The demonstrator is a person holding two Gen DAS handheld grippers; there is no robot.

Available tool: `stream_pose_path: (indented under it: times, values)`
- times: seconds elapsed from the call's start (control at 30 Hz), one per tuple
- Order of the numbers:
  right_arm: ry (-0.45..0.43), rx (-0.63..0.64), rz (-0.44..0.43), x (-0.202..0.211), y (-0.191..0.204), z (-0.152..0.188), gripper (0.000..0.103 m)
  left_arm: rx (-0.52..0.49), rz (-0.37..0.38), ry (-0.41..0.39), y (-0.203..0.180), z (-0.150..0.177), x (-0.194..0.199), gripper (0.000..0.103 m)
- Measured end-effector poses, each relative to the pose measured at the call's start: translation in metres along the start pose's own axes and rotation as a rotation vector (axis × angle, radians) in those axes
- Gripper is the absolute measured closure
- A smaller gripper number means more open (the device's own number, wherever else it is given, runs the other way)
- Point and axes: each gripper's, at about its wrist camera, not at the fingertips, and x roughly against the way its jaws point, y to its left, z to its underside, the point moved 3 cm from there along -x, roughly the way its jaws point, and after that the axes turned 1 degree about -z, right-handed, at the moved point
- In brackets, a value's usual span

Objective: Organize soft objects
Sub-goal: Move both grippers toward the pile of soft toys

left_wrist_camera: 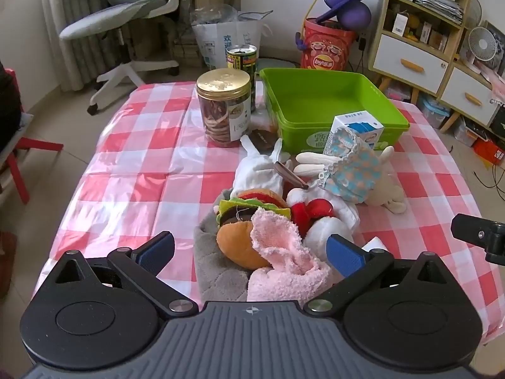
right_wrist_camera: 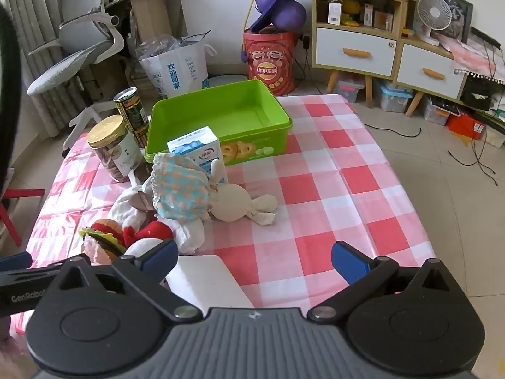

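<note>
A heap of soft things lies mid-table: a plush burger (left_wrist_camera: 249, 221), a pink fluffy sock (left_wrist_camera: 284, 252), a grey quilted cloth (left_wrist_camera: 214, 268), a red and white plush (left_wrist_camera: 315, 214), white cloth (left_wrist_camera: 258, 173) and a beige rabbit doll (right_wrist_camera: 233, 202) in a dotted blue dress (right_wrist_camera: 180, 189). Behind them stands an empty green bin (left_wrist_camera: 322, 101). My left gripper (left_wrist_camera: 251, 252) hangs open just over the sock and burger, pads apart and touching nothing. My right gripper (right_wrist_camera: 254, 259) is open over the bare checked cloth, right of the heap, above a white flat piece (right_wrist_camera: 205, 281).
A gold-lidded cookie jar (left_wrist_camera: 224, 107), a tall can (left_wrist_camera: 242, 60) and a milk carton (right_wrist_camera: 202, 151) stand beside the bin on the red checked tablecloth (right_wrist_camera: 331, 189). Beyond the table are an office chair (left_wrist_camera: 126, 15), a red snack bucket (right_wrist_camera: 271, 60) and drawers (right_wrist_camera: 356, 50).
</note>
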Motion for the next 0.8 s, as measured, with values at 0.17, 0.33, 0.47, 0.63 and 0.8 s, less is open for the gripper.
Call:
stream_pose_path:
  times: [0.17, 0.33, 0.47, 0.63, 0.8]
  values:
    - [0.003, 0.005, 0.002, 0.0000, 0.0003, 0.0001, 0.017, -0.003, -0.002, -0.002, 0.0008, -0.0005, -0.0002, 0.005]
    - [0.004, 0.005, 0.001, -0.0001, 0.0009, 0.0004, 0.017, -0.002, -0.003, -0.005, -0.0008, -0.0032, 0.0036, 0.005]
    - [0.006, 0.008, -0.001, -0.0001, 0.0027, 0.0011, 0.017, -0.001, -0.004, -0.006, -0.0016, -0.0034, 0.0058, 0.005]
    - [0.008, 0.008, -0.004, -0.0004, 0.0042, 0.0015, 0.017, -0.004, -0.004, -0.012, -0.0005, -0.0027, 0.0032, 0.005]
    - [0.012, 0.005, -0.011, -0.0015, 0.0041, 0.0013, 0.017, -0.005, -0.005, -0.020, -0.0002, -0.0029, 0.0036, 0.005]
